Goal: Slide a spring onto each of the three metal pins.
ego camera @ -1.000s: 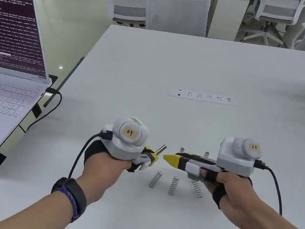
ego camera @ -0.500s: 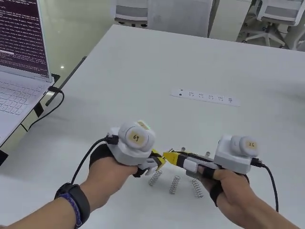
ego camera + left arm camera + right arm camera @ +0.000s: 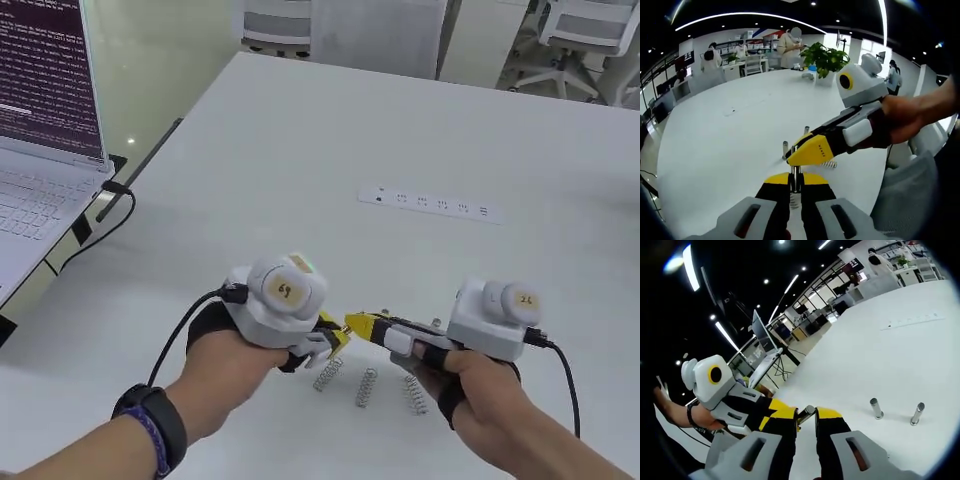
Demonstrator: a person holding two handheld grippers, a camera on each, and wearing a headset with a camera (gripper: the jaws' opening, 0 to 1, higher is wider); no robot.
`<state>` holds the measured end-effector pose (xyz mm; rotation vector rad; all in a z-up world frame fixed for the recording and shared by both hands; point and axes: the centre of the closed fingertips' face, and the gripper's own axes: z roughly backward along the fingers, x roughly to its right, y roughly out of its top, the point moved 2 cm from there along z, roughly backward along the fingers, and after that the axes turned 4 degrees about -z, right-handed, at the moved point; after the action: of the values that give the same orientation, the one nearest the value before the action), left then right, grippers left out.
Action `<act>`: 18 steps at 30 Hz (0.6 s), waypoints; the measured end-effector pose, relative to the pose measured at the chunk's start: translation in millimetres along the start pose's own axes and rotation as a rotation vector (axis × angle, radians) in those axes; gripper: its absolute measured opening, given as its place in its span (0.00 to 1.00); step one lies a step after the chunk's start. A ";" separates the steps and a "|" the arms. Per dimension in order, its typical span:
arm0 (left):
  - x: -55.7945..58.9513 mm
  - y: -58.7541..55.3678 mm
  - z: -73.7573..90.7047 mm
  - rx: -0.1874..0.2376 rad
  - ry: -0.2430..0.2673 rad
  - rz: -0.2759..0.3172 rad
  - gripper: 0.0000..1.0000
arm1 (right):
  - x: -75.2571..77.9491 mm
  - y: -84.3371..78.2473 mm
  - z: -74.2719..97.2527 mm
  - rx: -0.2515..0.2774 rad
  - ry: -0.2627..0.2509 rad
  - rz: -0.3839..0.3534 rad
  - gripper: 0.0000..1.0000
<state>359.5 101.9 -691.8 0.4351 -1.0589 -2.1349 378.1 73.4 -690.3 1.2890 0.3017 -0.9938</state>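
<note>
Left claw (image 3: 335, 336) clamped on a metal pin (image 3: 807, 411), held roughly level just above the three springs (image 3: 367, 387) lying on the table (image 3: 300, 150). Right claw (image 3: 352, 323) pointing in from the opposite side, tips at the pin's free end; narrow gap there, grip impossible to tell. Two more pins (image 3: 875, 408) upright just beyond the springs. Forearms angled inward, hands facing each other.

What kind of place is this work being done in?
Most likely an open-plan office: a long white table with a laptop on it, office chairs behind it, and people standing among desks under ceiling strip lights.
</note>
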 end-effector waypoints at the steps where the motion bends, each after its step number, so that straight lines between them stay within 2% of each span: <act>1: -0.1 0.1 0.2 0.001 0.000 0.000 0.00 | -0.7 0.1 0.2 0.000 0.001 -0.001 0.11; 11: -0.5 -0.3 0.1 0.009 0.000 0.001 0.00 | -7.5 5.1 0.7 -0.017 0.014 0.012 0.08; 18: -1.4 -1.3 -0.3 0.018 0.006 0.008 0.00 | -15.4 6.1 -2.7 -0.073 0.011 0.071 0.06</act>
<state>360.0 103.3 -693.1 0.4446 -1.0755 -2.1176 374.8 82.4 -676.5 1.2315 0.2964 -0.9081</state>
